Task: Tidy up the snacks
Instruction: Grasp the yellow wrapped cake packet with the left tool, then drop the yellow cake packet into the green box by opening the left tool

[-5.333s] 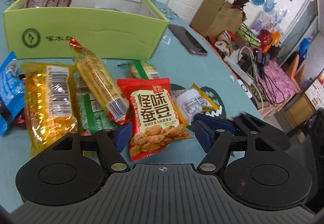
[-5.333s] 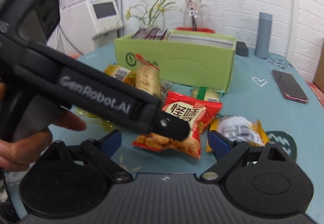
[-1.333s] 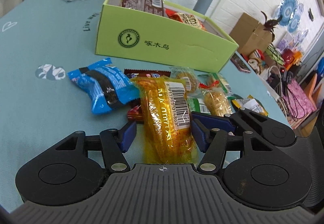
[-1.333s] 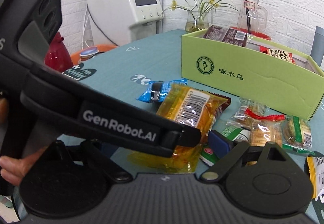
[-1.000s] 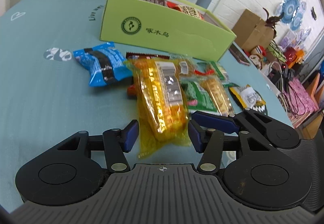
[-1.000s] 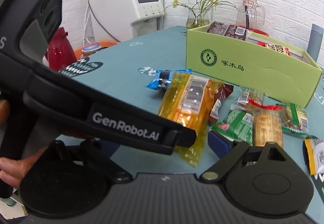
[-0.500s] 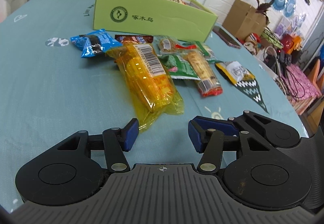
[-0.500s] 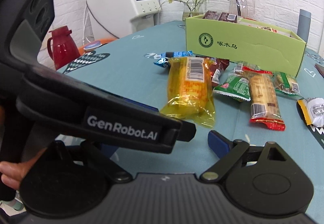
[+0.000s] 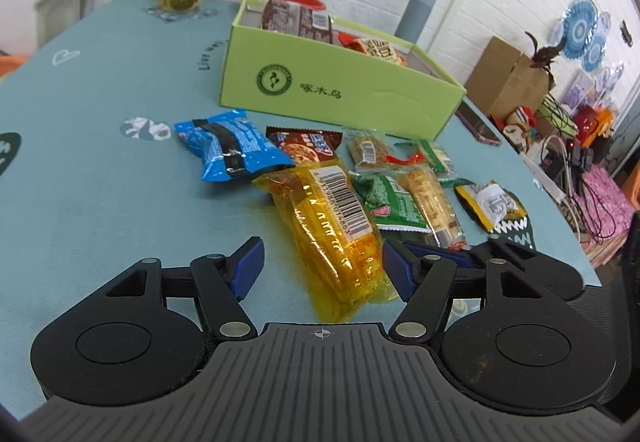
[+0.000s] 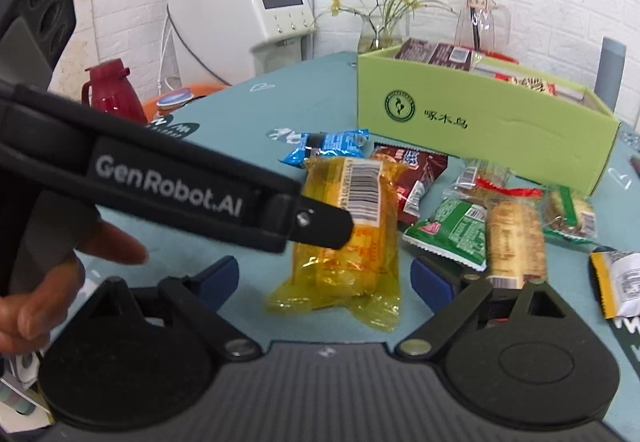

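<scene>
- yellow snack pack (image 9: 336, 226) flat on teal table (image 9: 100, 170), near side of the snack pile, in front of green box (image 9: 340, 82)
- left gripper (image 9: 322, 268) jaws open, straddling its near end; no contact
- right gripper (image 10: 324, 282) jaws open, empty

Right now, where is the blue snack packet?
In the left wrist view the blue snack packet lies on the table, left of the brown cookie packet and in front of the green box.

Both wrist views look low and forward across the worktop (image 9: 88, 170), sharing the near yellow packet (image 9: 332, 230) and far green box (image 10: 480, 122).
</scene>
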`<state>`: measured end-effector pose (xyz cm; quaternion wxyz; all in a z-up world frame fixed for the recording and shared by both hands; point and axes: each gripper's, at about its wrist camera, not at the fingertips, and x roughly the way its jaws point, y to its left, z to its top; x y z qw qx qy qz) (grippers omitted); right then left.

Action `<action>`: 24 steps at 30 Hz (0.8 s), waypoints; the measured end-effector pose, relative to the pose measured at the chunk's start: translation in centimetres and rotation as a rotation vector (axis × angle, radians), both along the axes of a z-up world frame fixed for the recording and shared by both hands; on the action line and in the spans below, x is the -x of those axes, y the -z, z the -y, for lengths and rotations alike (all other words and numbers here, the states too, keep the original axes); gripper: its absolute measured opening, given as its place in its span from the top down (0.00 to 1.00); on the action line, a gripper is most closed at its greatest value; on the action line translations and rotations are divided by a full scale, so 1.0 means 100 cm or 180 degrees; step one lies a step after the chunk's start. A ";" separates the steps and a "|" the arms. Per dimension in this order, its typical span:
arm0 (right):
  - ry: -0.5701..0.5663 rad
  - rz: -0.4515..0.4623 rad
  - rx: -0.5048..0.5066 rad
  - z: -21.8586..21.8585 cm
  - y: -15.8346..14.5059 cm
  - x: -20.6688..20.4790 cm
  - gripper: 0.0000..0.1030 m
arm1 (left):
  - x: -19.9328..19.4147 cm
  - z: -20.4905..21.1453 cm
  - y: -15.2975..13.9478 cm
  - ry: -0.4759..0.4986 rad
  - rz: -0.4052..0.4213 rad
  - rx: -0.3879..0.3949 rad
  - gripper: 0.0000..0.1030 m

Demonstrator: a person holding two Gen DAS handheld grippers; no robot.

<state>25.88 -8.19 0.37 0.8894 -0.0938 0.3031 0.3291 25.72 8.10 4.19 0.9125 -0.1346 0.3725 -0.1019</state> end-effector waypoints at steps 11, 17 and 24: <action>-0.0036 0.0026 -0.0011 -0.003 0.008 0.010 0.41 | -0.001 -0.011 0.022 0.0162 -0.0156 0.0523 0.84; 0.0028 0.0178 -0.0200 0.012 -0.020 0.017 0.40 | 0.007 0.003 -0.010 0.0251 0.0029 0.0449 0.85; 0.0149 0.0630 -0.0130 0.029 -0.084 -0.056 0.40 | -0.068 0.028 -0.079 0.0447 0.0438 0.0364 0.85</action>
